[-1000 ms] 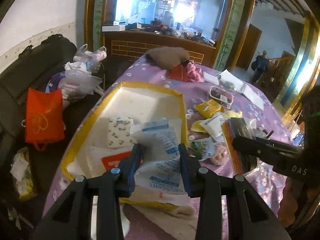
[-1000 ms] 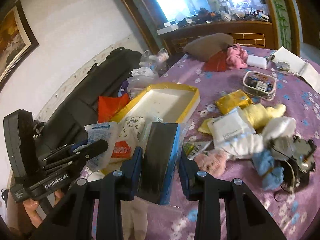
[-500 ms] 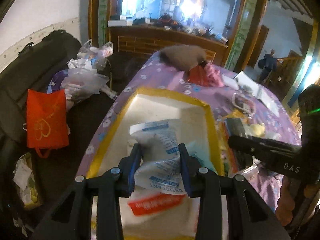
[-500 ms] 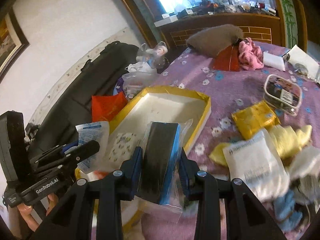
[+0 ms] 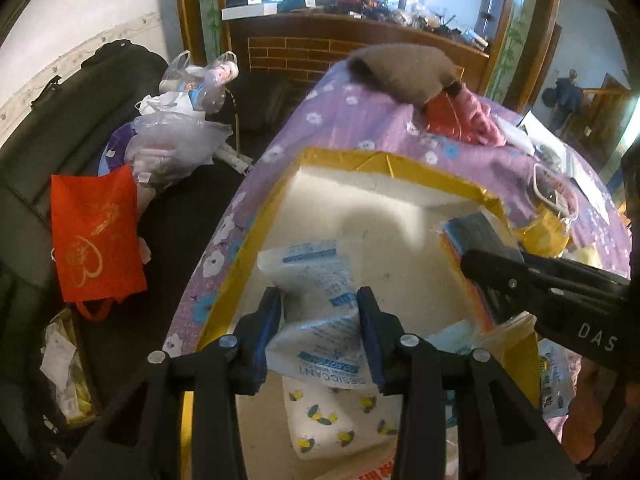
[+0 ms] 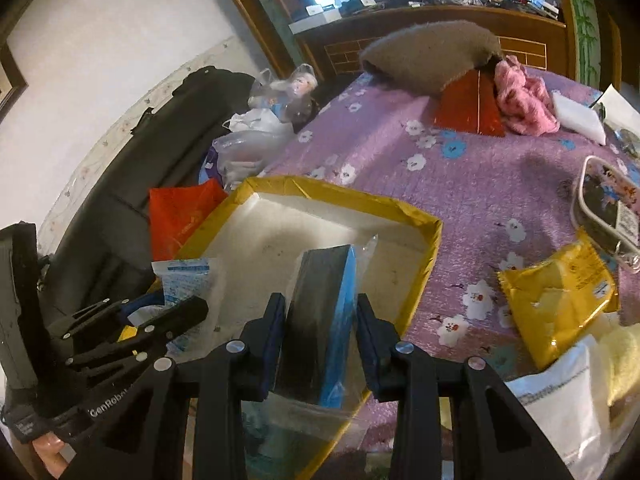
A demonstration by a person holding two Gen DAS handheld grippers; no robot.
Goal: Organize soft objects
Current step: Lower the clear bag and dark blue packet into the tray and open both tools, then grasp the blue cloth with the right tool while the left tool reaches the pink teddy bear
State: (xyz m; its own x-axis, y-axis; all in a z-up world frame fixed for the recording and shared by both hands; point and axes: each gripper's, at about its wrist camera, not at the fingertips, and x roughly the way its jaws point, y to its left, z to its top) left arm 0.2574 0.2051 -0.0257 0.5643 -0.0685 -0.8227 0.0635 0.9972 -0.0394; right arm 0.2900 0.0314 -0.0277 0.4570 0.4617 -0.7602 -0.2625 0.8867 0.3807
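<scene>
2 grippers, left [image 5: 318, 330] loosening around upright desiccant pouch [image 5: 316, 304], right [image 6: 320, 338] clamping on-end sponge pack [image 6: 320, 320].

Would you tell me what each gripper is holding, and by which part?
Left gripper: desiccant pouch, by its lower sides. Right gripper: bagged blue-edged dark sponge, across its broad faces.

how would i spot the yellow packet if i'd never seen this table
Start at the purple flowered tablecloth and find the yellow-rimmed box. The yellow packet lies flat just right of it, the only shiny, crinkled yellow wrapper, torn open.
</scene>
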